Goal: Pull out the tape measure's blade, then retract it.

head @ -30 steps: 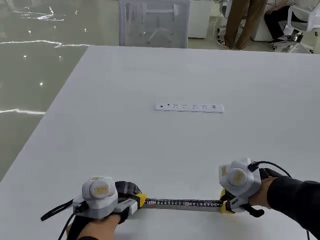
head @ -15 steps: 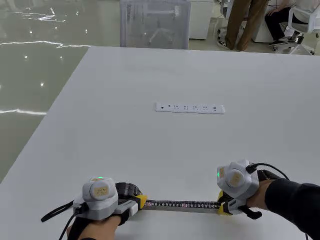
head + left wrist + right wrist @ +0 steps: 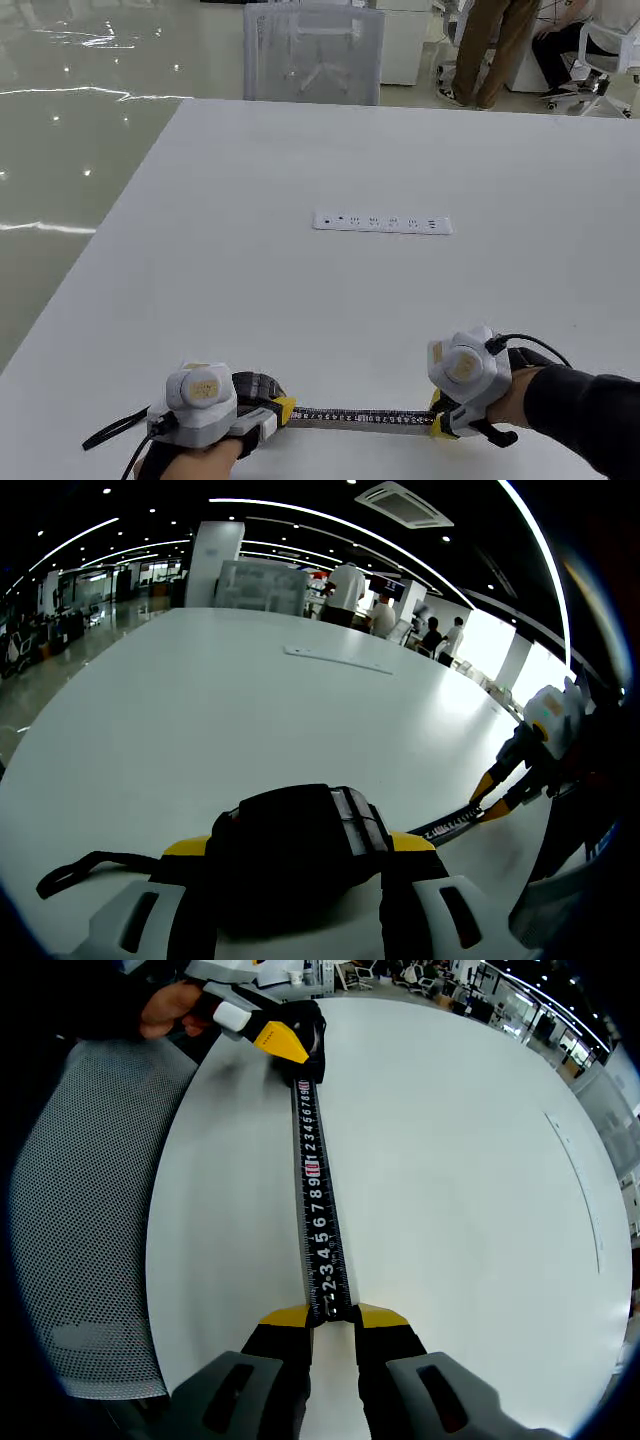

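The black tape measure case (image 3: 258, 384) rests on the white table (image 3: 330, 300) near its front edge, with my left gripper (image 3: 272, 410) shut on it. In the left gripper view the case (image 3: 300, 850) sits between the yellow-tipped jaws of my left gripper (image 3: 300, 845). The blade (image 3: 362, 416) stretches to the right, flat over the table. My right gripper (image 3: 438, 424) is shut on its end. The right gripper view shows the numbered blade (image 3: 318, 1210) running from my right gripper (image 3: 333, 1315) to the case (image 3: 310, 1035).
A white power strip (image 3: 382, 223) lies mid-table. A mesh chair (image 3: 312, 50) stands at the far edge, with people (image 3: 490, 45) behind at the right. The case's black strap (image 3: 110, 425) trails left. A grey mesh seat (image 3: 80, 1210) lies beside the table's front edge.
My right gripper has moved a little to the left, toward the case, and the exposed blade looks slightly shorter. The left gripper keeps the case in place.
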`<action>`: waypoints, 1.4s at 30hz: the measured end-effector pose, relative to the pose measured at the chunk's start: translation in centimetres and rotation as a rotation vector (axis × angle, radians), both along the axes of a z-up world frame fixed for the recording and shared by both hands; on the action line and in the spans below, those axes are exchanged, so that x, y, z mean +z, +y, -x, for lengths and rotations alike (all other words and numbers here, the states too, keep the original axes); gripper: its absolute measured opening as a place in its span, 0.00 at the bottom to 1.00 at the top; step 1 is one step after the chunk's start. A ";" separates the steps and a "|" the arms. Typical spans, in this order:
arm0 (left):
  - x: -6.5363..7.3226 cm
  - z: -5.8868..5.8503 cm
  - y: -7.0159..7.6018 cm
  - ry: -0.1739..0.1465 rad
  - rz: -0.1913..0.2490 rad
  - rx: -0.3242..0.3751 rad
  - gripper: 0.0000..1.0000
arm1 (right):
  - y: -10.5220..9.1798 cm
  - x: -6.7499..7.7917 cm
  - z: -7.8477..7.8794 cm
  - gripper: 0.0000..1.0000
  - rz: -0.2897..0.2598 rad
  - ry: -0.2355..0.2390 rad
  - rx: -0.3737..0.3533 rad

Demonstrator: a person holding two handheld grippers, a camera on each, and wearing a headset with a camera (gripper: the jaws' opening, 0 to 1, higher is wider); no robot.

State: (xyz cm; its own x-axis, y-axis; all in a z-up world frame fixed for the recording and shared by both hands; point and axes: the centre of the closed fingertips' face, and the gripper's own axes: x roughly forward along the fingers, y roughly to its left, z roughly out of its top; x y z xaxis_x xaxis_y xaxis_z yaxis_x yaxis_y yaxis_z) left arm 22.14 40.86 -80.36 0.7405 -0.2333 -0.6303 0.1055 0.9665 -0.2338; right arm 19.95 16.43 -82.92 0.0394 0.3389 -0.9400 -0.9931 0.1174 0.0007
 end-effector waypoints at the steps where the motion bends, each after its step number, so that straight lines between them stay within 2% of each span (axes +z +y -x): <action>1: 0.0 0.0 0.0 0.000 0.000 0.000 0.61 | 0.1 0.0 0.0 0.12 -0.001 0.000 0.000; 42: -0.1 -0.1 0.0 0.002 0.006 -0.001 0.61 | 2.8 0.0 -0.1 0.12 -0.045 -0.002 -0.006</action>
State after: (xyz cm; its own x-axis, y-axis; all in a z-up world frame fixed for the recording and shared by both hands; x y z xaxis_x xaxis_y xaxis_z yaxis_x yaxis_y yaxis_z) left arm 22.27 40.86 -80.42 0.7388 -0.2378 -0.6306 0.1062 0.9651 -0.2395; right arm 20.02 19.27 -82.91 0.0434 0.3810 -0.9236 -0.9924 0.1231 0.0042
